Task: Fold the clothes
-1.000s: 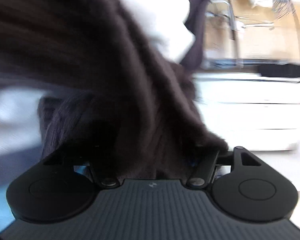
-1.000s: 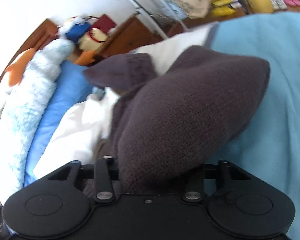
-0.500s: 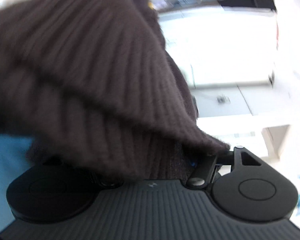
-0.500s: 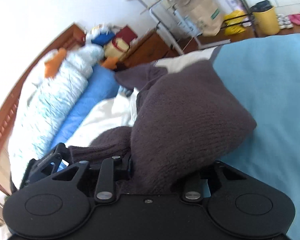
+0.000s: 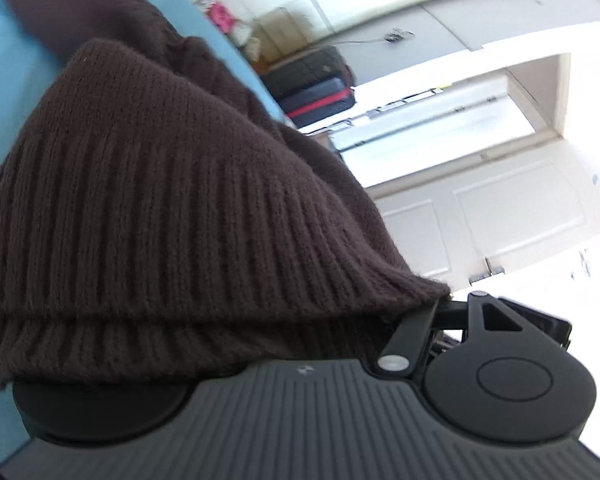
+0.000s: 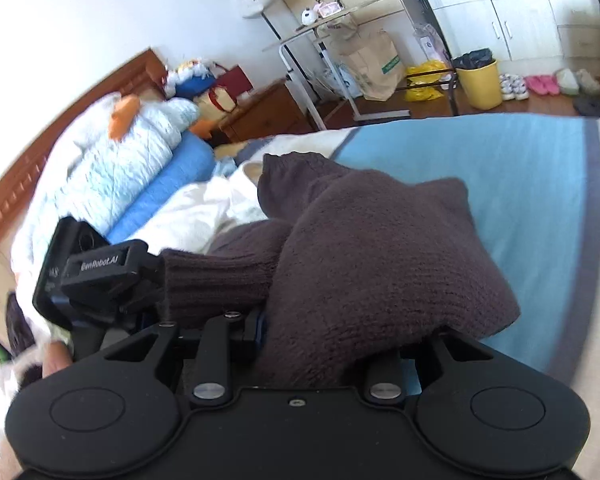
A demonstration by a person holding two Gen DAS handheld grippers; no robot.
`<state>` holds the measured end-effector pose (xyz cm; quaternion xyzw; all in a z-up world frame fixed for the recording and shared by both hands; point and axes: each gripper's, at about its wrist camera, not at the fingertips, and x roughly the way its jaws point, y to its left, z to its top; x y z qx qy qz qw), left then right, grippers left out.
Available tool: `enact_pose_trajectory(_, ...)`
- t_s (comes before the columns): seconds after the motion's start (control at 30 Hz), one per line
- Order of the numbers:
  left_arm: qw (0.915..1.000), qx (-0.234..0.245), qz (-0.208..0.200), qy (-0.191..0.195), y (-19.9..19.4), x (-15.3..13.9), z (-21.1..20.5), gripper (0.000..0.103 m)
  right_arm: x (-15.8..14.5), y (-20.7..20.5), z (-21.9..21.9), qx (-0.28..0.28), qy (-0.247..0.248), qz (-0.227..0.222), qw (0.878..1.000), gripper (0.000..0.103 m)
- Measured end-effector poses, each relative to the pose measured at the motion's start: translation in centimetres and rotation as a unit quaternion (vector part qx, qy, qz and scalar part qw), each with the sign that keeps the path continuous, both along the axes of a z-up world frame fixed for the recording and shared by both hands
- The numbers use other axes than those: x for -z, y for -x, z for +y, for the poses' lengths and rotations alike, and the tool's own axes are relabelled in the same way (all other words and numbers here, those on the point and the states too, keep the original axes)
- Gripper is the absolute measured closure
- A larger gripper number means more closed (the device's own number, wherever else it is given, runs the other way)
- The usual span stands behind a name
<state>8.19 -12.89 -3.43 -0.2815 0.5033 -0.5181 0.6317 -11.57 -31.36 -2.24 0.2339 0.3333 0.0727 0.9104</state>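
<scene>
Both hand-held grippers, left (image 5: 228, 344) and right (image 6: 312, 360), clamp the dark brown ribbed knit sweater (image 6: 372, 256), bunched above the light blue bedspread (image 6: 532, 184). Fold unfinished; laying flat remains.

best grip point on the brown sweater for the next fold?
Judging by its pose, the ribbed hem: the left gripper already holds the dark brown sweater by that band. It's the firmest straight edge. Come in from the side, along the blue bedsheet, rather than into the bunched middle.
</scene>
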Motion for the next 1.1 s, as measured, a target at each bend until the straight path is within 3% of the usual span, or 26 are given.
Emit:
enact_pose_trajectory(0.07, 0.9995, 0.005, -0.029, -0.011, 1.7, -0.7, -1.5, 0.04, -1.0, 1.5, -0.9, -0.013, 0.016, 0.005, 1.0, 0.068)
enact_pose_trajectory(0.17, 0.9934, 0.008, -0.075, -0.086, 5.2, -1.2, -5.7, 0.043, -0.7, 3.9, -1.7, -0.047, 0.11, 0.004, 0.993, 0.067)
enact_pose_trajectory(0.3, 0.9799, 0.028, -0.114, -0.161, 7.1, 0.5, -11.3, 0.05, 1.1, 3.9, -2.9, -0.025, 0.093, 0.021, 0.995, 0.067)
enact_pose_trajectory(0.4, 0.9763, 0.037, -0.134, -0.166, 5.7, 1.7, -12.9, 0.05, 2.4, 3.8, -3.8, -0.007, 0.077, 0.034, 0.996, 0.066)
enact_pose_trajectory(0.53, 0.9858, 0.028, -0.089, -0.14, 3.7, 2.1, -11.7, 0.049, 4.1, 3.7, -5.1, 0.018, 0.055, 0.052, 0.997, 0.064)
enact_pose_trajectory(0.67, 0.9878, 0.02, -0.073, -0.136, 3.2, 1.3, -11.6, 0.059, 5.8, 3.6, -6.3, 0.042, 0.032, 0.07, 0.996, 0.063)
enact_pose_trajectory(0.8, 0.976, 0.051, -0.13, -0.167, 4.2, 0.2, -13.1, 0.062, 6.6, 4.2, -7.4, 0.058, 0.014, 0.077, 0.995, 0.063)
enact_pose_trajectory(0.97, 0.9529, 0.059, -0.198, -0.222, 5.3, -1.4, -14.3, 0.06, 7.2, 4.2, -8.0, 0.074, -0.013, 0.092, 0.993, 0.063)
enact_pose_trajectory(1.0, 0.9489, 0.055, -0.204, -0.235, 5.3, -1.6, -14.3, 0.059, 7.2, 4.2, -8.1, 0.076, -0.015, 0.093, 0.993, 0.063)
enact_pose_trajectory(1.03, 0.946, 0.05, -0.199, -0.251, 5.2, -1.5, -14.5, 0.049, 7.2, 4.1, -8.1, 0.082, -0.01, 0.092, 0.992, 0.063)
enact_pose_trajectory(1.1, 0.9489, 0.05, -0.17, -0.261, 4.6, -0.7, -15.0, 0.045, 6.9, 4.3, -7.8, 0.089, 0.018, 0.086, 0.992, 0.063)
